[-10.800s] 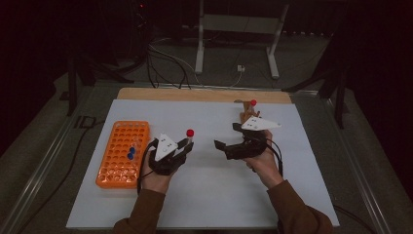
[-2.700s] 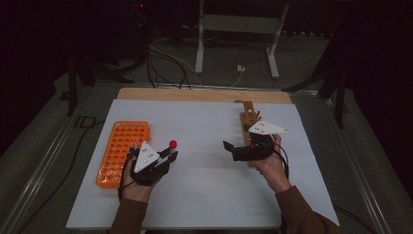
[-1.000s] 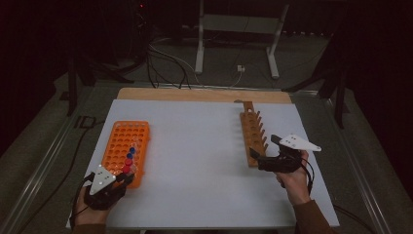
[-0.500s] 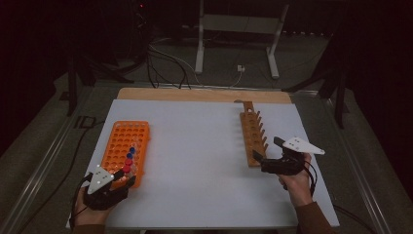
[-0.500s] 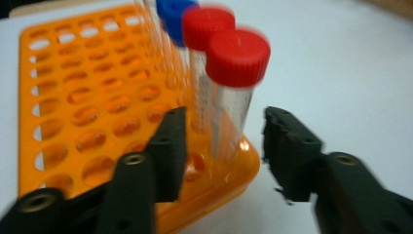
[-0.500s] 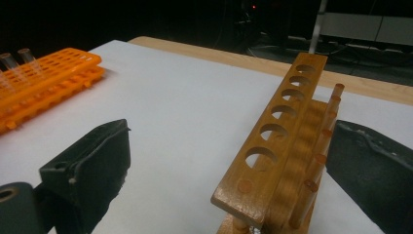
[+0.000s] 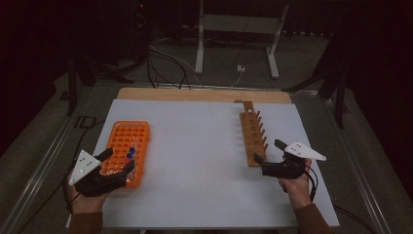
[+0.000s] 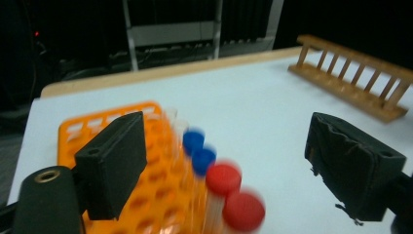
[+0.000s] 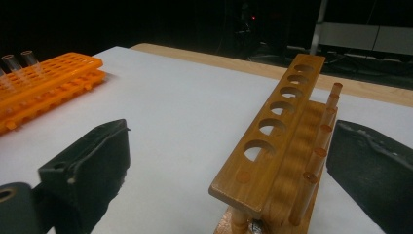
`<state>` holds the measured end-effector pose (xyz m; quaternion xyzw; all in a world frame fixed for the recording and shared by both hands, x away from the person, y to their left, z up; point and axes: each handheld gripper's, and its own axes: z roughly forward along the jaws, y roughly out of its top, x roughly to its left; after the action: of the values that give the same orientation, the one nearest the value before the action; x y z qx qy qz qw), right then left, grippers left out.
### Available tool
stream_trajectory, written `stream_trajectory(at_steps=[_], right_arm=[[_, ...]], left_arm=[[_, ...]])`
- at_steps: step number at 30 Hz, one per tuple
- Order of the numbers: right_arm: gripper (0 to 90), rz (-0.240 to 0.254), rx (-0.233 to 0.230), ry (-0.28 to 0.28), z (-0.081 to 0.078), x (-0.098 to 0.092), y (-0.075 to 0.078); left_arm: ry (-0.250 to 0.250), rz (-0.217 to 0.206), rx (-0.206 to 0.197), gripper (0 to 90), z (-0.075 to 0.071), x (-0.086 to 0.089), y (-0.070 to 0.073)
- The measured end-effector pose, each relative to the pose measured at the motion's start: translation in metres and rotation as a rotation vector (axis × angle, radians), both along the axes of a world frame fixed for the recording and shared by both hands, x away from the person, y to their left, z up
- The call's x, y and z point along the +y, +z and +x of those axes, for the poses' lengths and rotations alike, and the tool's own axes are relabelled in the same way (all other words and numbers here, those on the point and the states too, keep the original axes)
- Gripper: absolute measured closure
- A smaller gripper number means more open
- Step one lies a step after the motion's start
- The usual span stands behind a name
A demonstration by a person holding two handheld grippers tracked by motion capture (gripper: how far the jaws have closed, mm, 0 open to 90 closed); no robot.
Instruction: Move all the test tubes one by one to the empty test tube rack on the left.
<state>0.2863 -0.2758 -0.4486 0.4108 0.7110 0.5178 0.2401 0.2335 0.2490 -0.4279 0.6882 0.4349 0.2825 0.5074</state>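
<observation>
Now the red-capped tube [image 8: 242, 211] nearest the camera stands in the orange rack [image 7: 127, 151], at that rack's near edge, last in a row behind another red-capped tube [image 8: 223, 179] and two blue-capped tubes [image 8: 197, 151]. In the high view these caps cluster toward the rack's near right corner, and the rack itself sits by the left edge of the white table [image 7: 204, 156].

A second ago the left gripper [image 7: 118, 165] sat low at the rack's near end with its jaws pinched together; its jaws have just been opening, and they now stand wide to either side of the tube row, pads clear of every cap. Nothing is held between them. My reading is that the tube has been let go into its hole and this hand is free for the next one.

Over by the right edge of the table, the right gripper [image 7: 267, 157] has its jaws spread around the near end of the wooden rack [image 7: 252, 134], touching nothing that I can make out. All the wooden rack's holes look empty, so little seems left to carry across.
</observation>
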Motion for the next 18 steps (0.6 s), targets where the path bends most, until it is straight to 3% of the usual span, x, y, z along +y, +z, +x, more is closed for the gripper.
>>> stream_trajectory(at_steps=[7,13,18], right_arm=[[2.0,0.024,-0.017,0.002,-0.001,-0.005,-0.003],[1.2,0.041,-0.016,0.000,-0.001,-0.008,-0.004],[0.4,0.049,-0.026,0.000,-0.002,-0.011,-0.004]], left_arm=[[0.030,-0.032,-0.033,5.0,0.018,-0.009,-0.001],[0.054,-0.017,-0.033,1.5,0.019,-0.008,-0.009],[0.076,-0.030,-0.034,1.2,0.018,-0.002,-0.013]])
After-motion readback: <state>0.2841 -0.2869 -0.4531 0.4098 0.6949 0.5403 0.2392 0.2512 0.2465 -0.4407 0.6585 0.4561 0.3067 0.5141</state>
